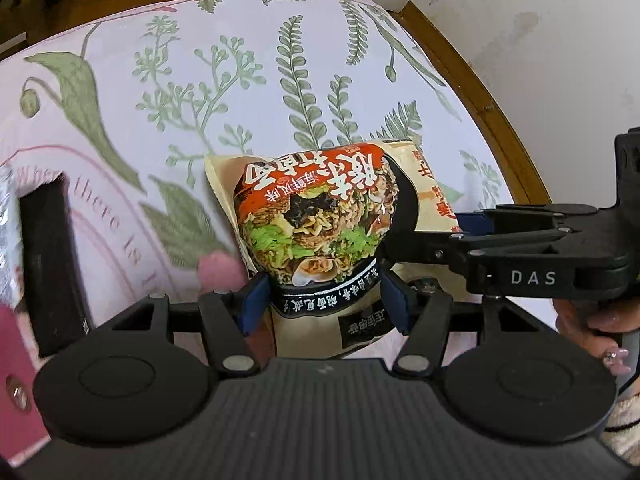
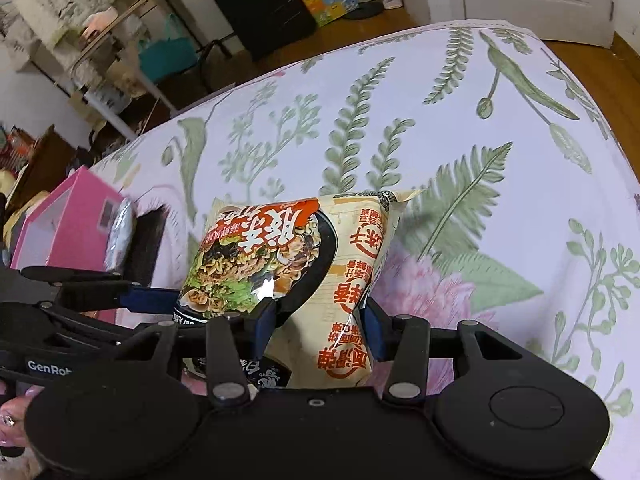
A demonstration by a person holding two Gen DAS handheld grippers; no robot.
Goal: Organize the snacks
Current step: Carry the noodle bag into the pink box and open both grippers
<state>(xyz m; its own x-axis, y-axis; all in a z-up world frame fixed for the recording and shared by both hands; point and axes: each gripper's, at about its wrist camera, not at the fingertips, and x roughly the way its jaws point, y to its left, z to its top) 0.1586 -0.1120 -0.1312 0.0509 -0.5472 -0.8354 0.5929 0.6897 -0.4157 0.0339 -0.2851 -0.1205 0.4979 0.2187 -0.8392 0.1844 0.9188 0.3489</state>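
Note:
A cream and orange instant noodle packet [image 1: 320, 224] with a printed noodle bowl is held above the floral tablecloth [image 1: 200, 80]. My left gripper [image 1: 324, 304] is shut on its near end, the blue pads pinching it from both sides. My right gripper [image 2: 320, 320] is shut on the same packet [image 2: 288, 264], gripping its other side. The right gripper also shows in the left wrist view [image 1: 472, 228], coming in from the right. The left gripper shows in the right wrist view [image 2: 160, 298], at the packet's left.
A pink box [image 2: 68, 228] stands at the left, with a silver foil packet [image 2: 120, 236] and a black box [image 1: 52, 264] beside it. The table's wooden edge [image 1: 472, 80] curves along the right. Room furniture lies beyond the far edge.

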